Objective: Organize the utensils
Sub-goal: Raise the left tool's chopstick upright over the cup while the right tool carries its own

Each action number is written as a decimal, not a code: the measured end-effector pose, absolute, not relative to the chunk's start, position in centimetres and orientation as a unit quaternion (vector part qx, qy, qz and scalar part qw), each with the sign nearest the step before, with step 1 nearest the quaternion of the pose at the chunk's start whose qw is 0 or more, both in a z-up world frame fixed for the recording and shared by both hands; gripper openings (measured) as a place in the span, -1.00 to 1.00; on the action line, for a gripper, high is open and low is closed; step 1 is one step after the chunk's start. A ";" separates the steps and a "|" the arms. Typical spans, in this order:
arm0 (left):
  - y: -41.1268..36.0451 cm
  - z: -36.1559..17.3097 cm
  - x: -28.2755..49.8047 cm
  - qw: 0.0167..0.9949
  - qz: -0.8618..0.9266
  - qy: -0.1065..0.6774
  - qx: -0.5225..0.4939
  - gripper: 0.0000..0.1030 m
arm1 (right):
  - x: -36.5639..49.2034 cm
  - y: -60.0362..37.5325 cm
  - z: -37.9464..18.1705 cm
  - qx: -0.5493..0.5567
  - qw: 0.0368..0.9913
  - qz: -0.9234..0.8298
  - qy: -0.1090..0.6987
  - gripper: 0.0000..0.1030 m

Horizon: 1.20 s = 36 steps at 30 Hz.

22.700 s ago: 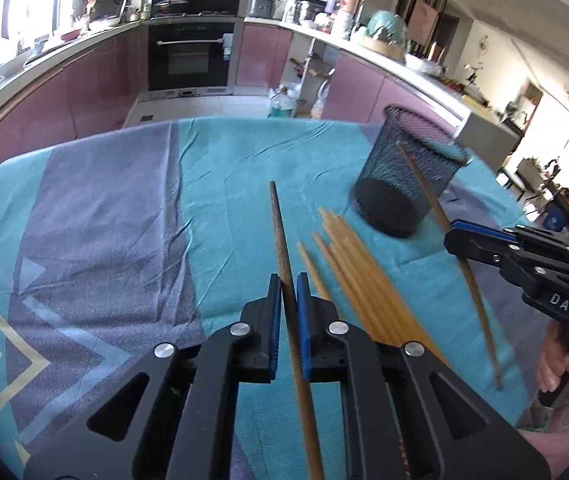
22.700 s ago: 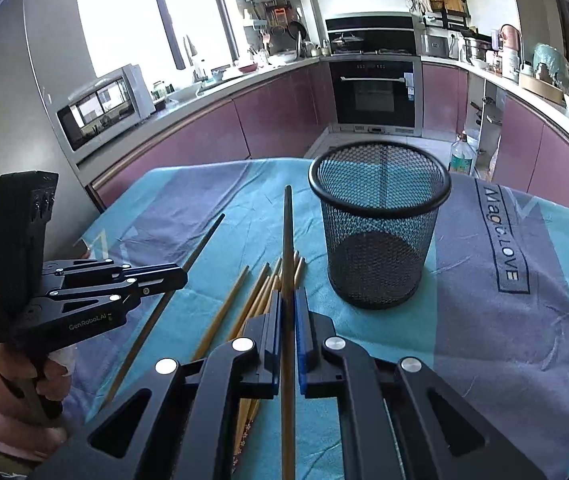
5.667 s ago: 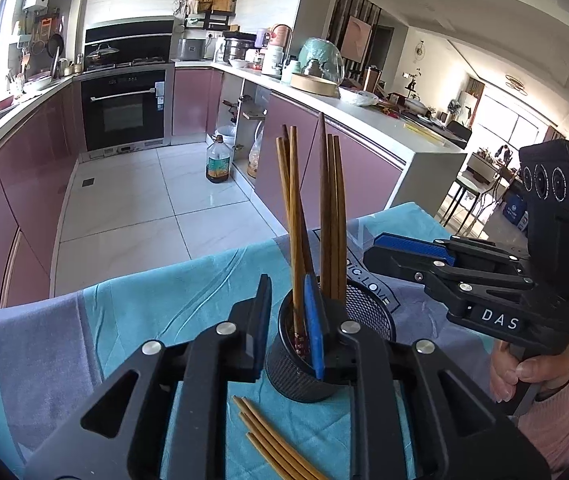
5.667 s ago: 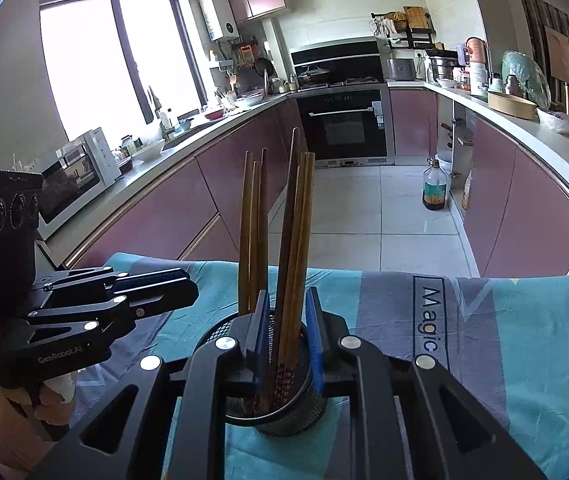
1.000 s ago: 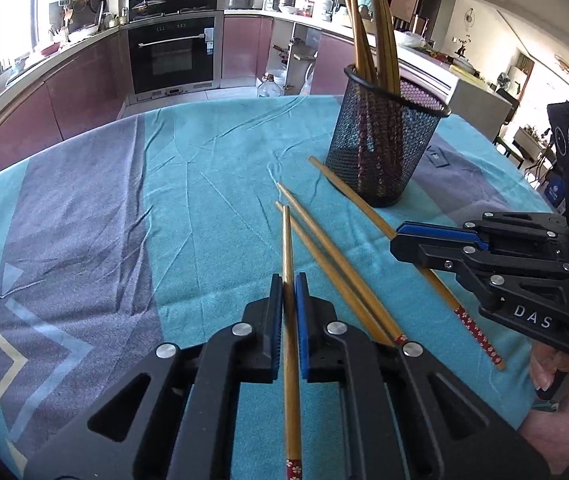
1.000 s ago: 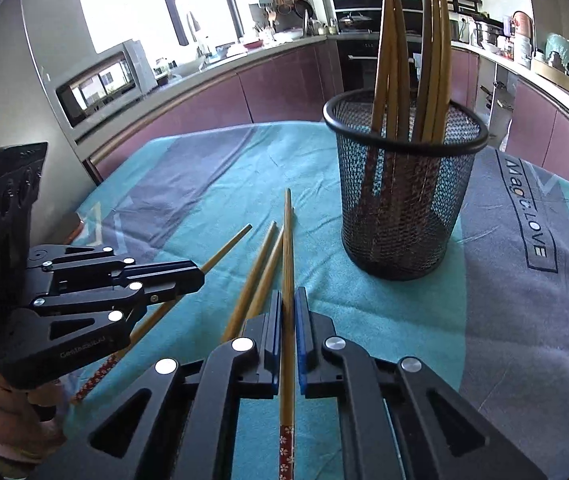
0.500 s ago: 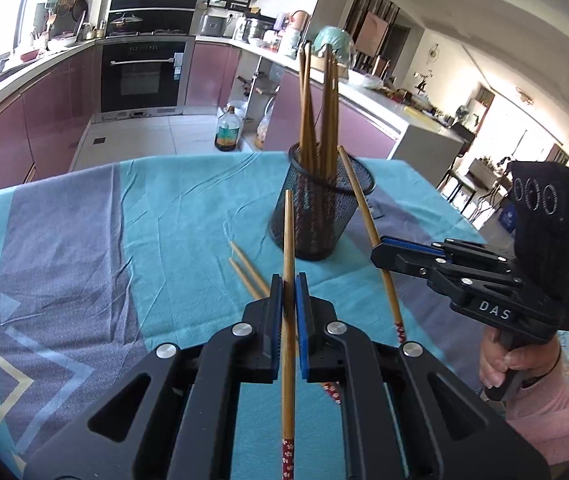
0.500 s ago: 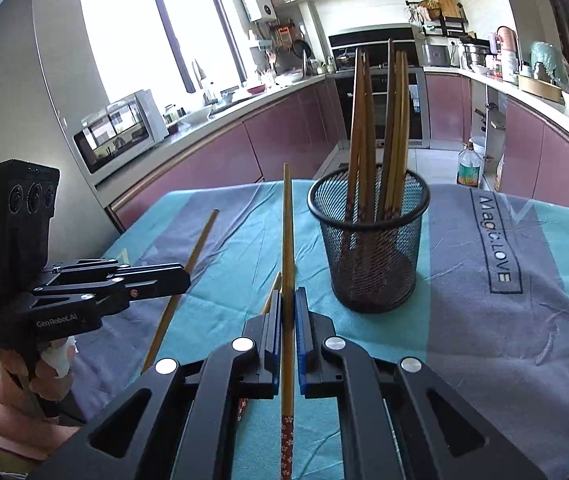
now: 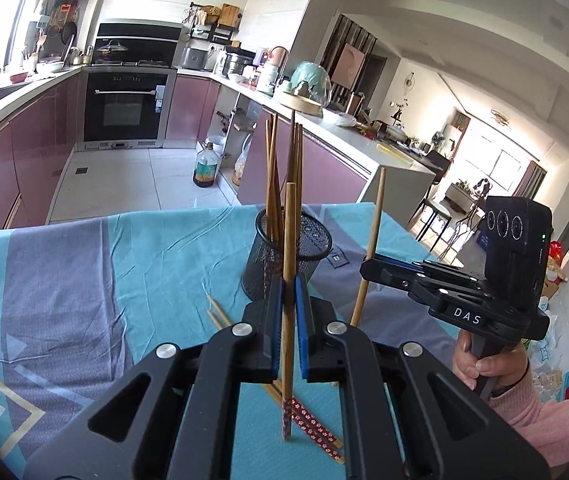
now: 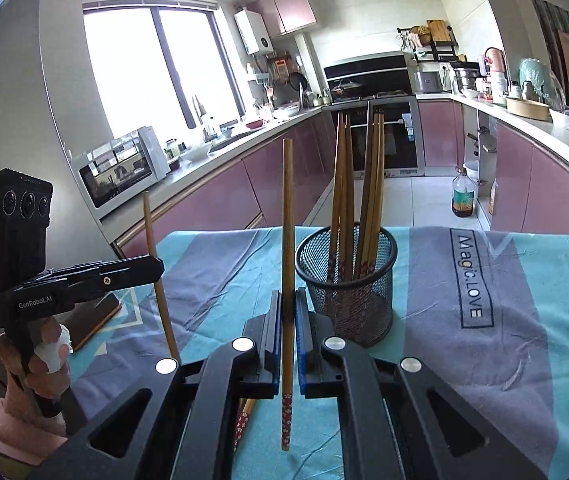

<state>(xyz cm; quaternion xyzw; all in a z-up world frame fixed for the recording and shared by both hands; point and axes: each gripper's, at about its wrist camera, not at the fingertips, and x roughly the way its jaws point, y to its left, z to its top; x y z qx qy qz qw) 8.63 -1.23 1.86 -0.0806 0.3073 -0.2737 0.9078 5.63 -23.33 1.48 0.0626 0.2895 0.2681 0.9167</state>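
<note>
A black mesh cup (image 9: pixel 312 246) (image 10: pixel 364 304) stands on the teal cloth with several wooden chopsticks upright in it. My left gripper (image 9: pixel 288 308) is shut on one chopstick (image 9: pixel 288 240), held upright in front of the cup. My right gripper (image 10: pixel 288 320) is shut on another chopstick (image 10: pixel 287 216), also upright, just left of the cup. Each gripper shows in the other's view, the right gripper (image 9: pixel 368 266) and the left gripper (image 10: pixel 156 266), each with its stick. Two chopsticks (image 9: pixel 220 316) still lie on the cloth below the grippers.
The table is covered by a teal and grey cloth (image 10: pixel 484 320). A dark flat object (image 10: pixel 92 320) lies at the table's left edge. Kitchen counters and an oven (image 9: pixel 124 108) stand beyond the table.
Both grippers have lifted their chopsticks off the cloth and tilted them from level to upright, moving closer to the cup.
</note>
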 end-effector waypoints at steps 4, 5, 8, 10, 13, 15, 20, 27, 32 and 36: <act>-1.0 3.0 8.6 0.910 -0.280 0.293 -0.090 -0.86 | 5.8 -23.8 2.2 0.064 0.920 0.267 0.279 -0.90; -0.9 3.2 8.6 0.910 -0.282 0.290 -0.093 -0.86 | 5.8 -23.8 2.4 0.064 0.921 0.268 0.276 -0.90; -0.9 3.9 8.8 0.912 -0.282 0.281 -0.097 -0.86 | 5.8 -24.0 2.9 0.063 0.923 0.268 0.268 -0.90; -1.0 4.3 9.1 0.913 -0.284 0.278 -0.099 -0.86 | 5.9 -24.1 3.3 0.062 0.925 0.267 0.263 -0.90; -1.1 4.9 9.5 0.915 -0.283 0.269 -0.099 -0.86 | 6.0 -24.1 3.7 0.060 0.927 0.267 0.256 -0.90; -1.4 5.3 9.7 0.916 -0.283 0.266 -0.097 -0.86 | 6.2 -24.2 4.0 0.059 0.929 0.265 0.251 -0.90; -1.9 6.3 10.5 0.920 -0.281 0.256 -0.093 -0.86 | 6.7 -24.4 5.2 0.056 0.934 0.263 0.236 -0.90; -2.5 7.8 11.4 0.925 -0.281 0.240 -0.088 -0.86 | 7.5 -24.7 6.7 0.052 0.940 0.261 0.216 -0.90; -2.7 9.2 11.6 0.928 -0.284 0.226 -0.086 -0.86 | 8.2 -24.9 7.7 0.051 0.944 0.258 0.202 -0.90; -2.7 10.3 11.8 0.930 -0.284 0.216 -0.086 -0.86 | 8.7 -25.0 8.4 0.049 0.947 0.254 0.192 -0.90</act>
